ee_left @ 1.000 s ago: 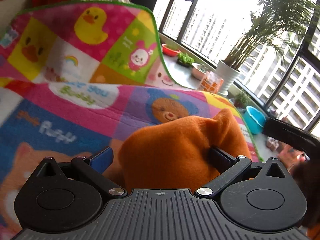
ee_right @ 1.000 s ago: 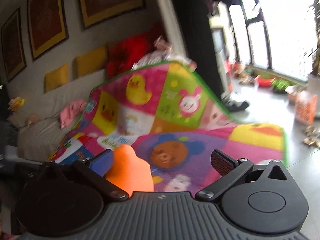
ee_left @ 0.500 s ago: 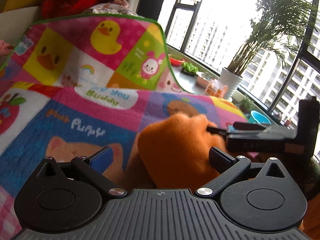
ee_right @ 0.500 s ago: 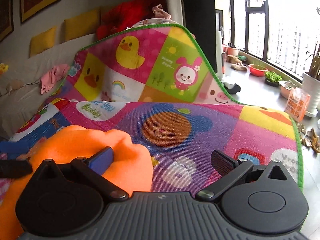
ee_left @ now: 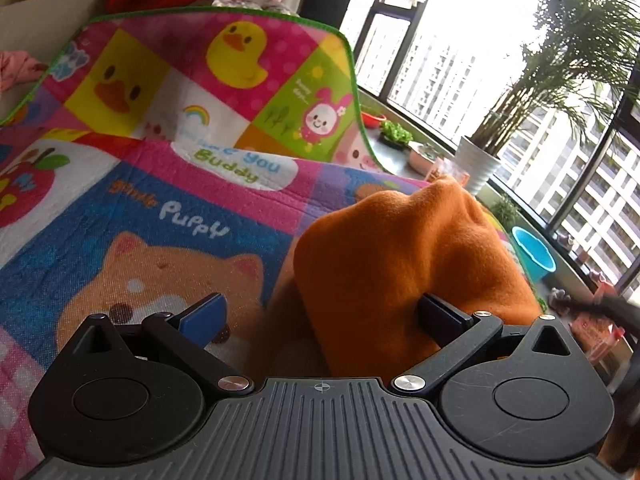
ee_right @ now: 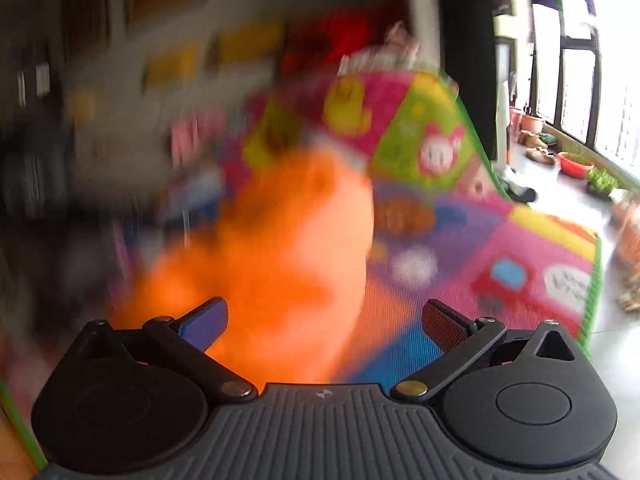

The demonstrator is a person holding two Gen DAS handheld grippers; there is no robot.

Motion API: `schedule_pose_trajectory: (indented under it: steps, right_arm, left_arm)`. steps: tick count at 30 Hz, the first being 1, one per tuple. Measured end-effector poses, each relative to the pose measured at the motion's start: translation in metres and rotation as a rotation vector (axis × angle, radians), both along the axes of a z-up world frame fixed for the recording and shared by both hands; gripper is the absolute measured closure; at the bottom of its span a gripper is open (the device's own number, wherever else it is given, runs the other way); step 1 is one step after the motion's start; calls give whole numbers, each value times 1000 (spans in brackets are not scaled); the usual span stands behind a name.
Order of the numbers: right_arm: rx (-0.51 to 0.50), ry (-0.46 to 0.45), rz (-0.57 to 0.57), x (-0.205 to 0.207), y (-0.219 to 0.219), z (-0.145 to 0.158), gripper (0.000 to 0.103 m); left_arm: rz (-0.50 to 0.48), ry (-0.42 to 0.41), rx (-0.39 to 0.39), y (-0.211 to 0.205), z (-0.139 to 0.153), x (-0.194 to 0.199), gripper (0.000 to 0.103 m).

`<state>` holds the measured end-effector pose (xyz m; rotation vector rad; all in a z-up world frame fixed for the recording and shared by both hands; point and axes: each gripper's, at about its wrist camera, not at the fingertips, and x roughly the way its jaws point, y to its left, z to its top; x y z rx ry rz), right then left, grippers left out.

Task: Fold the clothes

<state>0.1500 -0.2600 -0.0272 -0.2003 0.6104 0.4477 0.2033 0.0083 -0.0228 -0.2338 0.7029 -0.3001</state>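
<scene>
An orange fleece garment [ee_left: 404, 268] is bunched up on a colourful cartoon play mat [ee_left: 160, 184]. My left gripper [ee_left: 320, 316] is open, with the garment lying between its fingers and against the right finger [ee_left: 440, 314]. In the right wrist view, which is blurred by motion, the same orange garment [ee_right: 280, 264] rises in front of my right gripper [ee_right: 324, 320], which is open with the cloth near its left finger [ee_right: 204, 322]. Neither gripper is closed on the cloth.
The mat's far part [ee_left: 224, 76] leans up against a sofa. A windowsill to the right holds a white potted palm [ee_left: 480, 164], small plant pots [ee_left: 394, 132] and a blue bowl [ee_left: 534, 252]. Bare floor [ee_right: 560, 188] lies right of the mat.
The right gripper has drawn away from the left gripper's view and swung fast, blurring its view. The orange garment now stands taller in front of both grippers. Both stay open.
</scene>
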Motion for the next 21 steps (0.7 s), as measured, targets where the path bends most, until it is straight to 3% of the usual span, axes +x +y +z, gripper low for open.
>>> schedule_pose_trajectory:
  steps: [2, 4, 10, 12, 17, 18, 21]
  right_arm:
    - [-57, -90, -29, -12, 8, -11, 0]
    - [-64, -120, -37, -16, 13, -12, 0]
    - [37, -67, -39, -9, 0, -15, 0]
    - [73, -41, -38, -6, -6, -15, 0]
    - [131, -57, -40, -8, -12, -1, 0]
    - [171, -59, -38, -6, -17, 5, 0]
    - [313, -41, -37, 5, -34, 16, 0]
  left_arm:
    - [-10, -11, -10, -2, 7, -2, 0]
    - [-4, -52, 12, -7, 19, -6, 0]
    - [-117, -183, 73, -32, 53, 0, 0]
    - [-145, -210, 131, -49, 59, 13, 0]
    - [-170, -79, 304, -86, 33, 65, 0]
    - [-171, -53, 288, -85, 26, 72, 0]
    - [-153, 39, 145, -68, 13, 85, 0]
